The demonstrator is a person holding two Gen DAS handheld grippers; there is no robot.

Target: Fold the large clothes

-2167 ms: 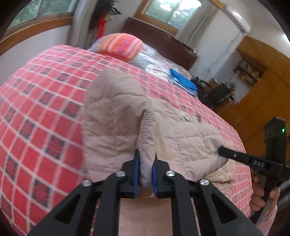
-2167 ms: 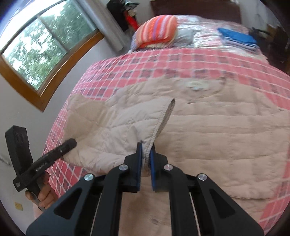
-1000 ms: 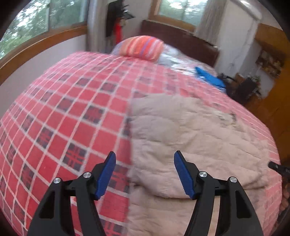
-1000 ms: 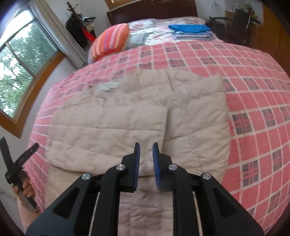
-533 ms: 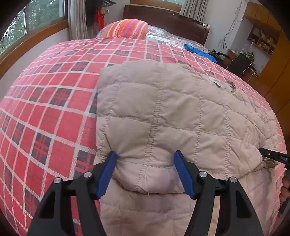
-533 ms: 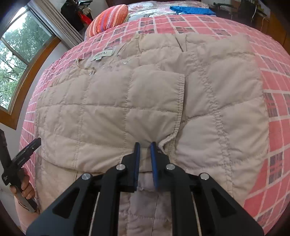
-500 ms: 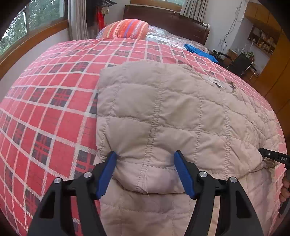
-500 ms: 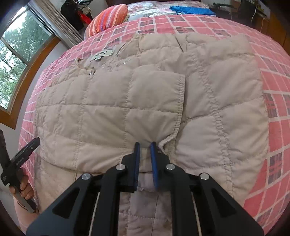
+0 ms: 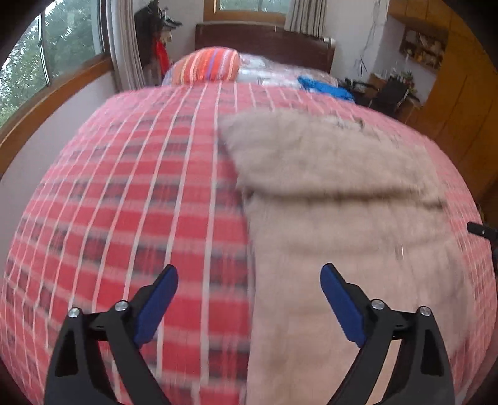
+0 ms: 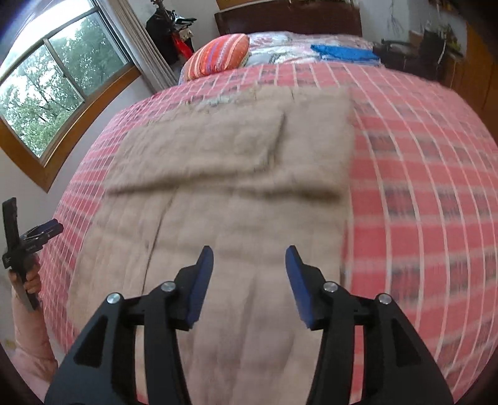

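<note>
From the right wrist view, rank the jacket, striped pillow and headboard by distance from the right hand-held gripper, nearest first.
1. Jacket, directly beneath the right hand-held gripper, on the bed.
2. Striped pillow, far end, left.
3. Headboard, behind it at the wall.

Bare checked bedspread [image 9: 130,199] either side of jacket [image 10: 236,193]; pillow [image 10: 219,56] far off.

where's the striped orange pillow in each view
Left wrist: striped orange pillow sits top centre, at the bed's far end, just left of the headboard.
Right wrist: the pillow sits top, left of centre.
Shared landmark: blue folded cloth lies to the pillow's right in both.
</note>
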